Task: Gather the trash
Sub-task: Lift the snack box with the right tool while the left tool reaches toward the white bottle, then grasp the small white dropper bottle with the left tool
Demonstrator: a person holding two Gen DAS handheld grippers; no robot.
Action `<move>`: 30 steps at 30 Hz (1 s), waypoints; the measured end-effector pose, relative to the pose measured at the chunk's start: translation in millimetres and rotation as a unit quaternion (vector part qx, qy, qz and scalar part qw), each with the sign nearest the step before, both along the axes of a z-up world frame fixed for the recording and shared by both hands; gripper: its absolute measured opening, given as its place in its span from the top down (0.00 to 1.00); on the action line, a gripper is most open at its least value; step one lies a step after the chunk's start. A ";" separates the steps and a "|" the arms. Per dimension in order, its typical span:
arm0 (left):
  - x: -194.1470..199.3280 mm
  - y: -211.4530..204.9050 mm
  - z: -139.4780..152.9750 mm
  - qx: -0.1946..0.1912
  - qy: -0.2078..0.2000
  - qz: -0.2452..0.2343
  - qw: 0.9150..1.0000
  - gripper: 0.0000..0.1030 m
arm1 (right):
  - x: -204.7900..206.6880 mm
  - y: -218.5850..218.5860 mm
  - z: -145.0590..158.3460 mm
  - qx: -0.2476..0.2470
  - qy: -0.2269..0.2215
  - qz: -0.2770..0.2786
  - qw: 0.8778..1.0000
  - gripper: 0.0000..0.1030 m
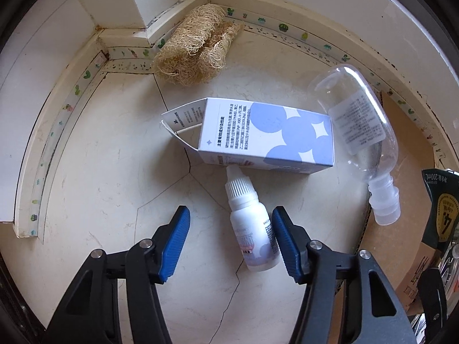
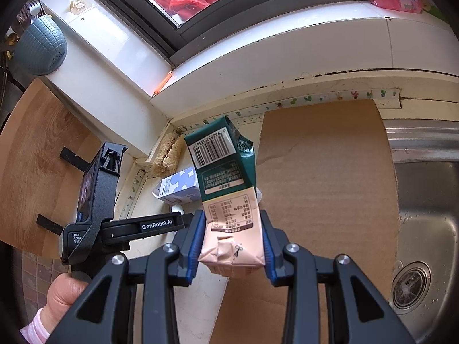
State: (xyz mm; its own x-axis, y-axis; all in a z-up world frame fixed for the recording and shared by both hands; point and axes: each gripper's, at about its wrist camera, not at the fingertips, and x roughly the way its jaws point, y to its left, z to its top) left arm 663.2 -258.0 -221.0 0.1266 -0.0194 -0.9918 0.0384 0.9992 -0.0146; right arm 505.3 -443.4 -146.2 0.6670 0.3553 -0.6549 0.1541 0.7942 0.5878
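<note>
A small white dropper bottle (image 1: 251, 229) lies on the pale counter between the fingers of my left gripper (image 1: 231, 210), which points straight down. The jaws stand open: the right pad (image 1: 282, 238) is at the bottle's side, while the left pad (image 1: 178, 238) is well apart from it. Just beyond lie an opened blue-and-white carton box (image 1: 266, 137) and an empty clear plastic bottle (image 1: 358, 132). My right gripper (image 2: 232, 215) is shut on a crumpled green-and-pink drink carton (image 2: 221, 172), held up above the cardboard sheet (image 2: 330, 172).
A loofah sponge (image 1: 195, 48) sits in the counter's corner against the wall trim. A steel sink (image 2: 424, 215) lies to the right of the cardboard. A wooden board (image 2: 37, 157) and a blue basket (image 2: 40, 48) are at the left. A hand (image 2: 66, 289) holds the left gripper's handle.
</note>
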 end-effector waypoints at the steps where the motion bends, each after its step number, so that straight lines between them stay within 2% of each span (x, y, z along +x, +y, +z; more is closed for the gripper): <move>1: -3.0 2.1 0.1 0.003 0.000 -0.002 1.000 0.47 | -0.2 0.5 0.1 -0.001 0.000 0.001 1.000 0.65; 5: -18.8 13.7 -0.5 0.011 -0.001 -0.008 1.000 0.56 | -3.5 4.7 1.8 -0.009 -0.002 0.008 1.000 0.65; 9: -33.9 17.5 1.7 0.017 -0.007 -0.027 0.999 0.77 | -10.1 14.6 3.3 -0.019 0.000 0.019 1.000 0.65; 18: -80.2 31.6 23.8 0.017 -0.049 -0.062 0.997 0.78 | -30.9 32.6 6.7 -0.029 0.004 0.026 0.999 0.65; 30: -164.4 73.3 96.1 -0.010 -0.105 -0.095 0.990 0.78 | -92.6 75.2 25.6 -0.045 0.001 0.025 0.999 0.65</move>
State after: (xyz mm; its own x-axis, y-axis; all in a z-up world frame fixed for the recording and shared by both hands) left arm 498.8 -184.7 -124.8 0.3227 -0.0826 -0.9429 0.2307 0.9730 -0.0062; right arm 412.8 -368.2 -120.6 0.6487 0.3280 -0.6868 0.1136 0.8505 0.5135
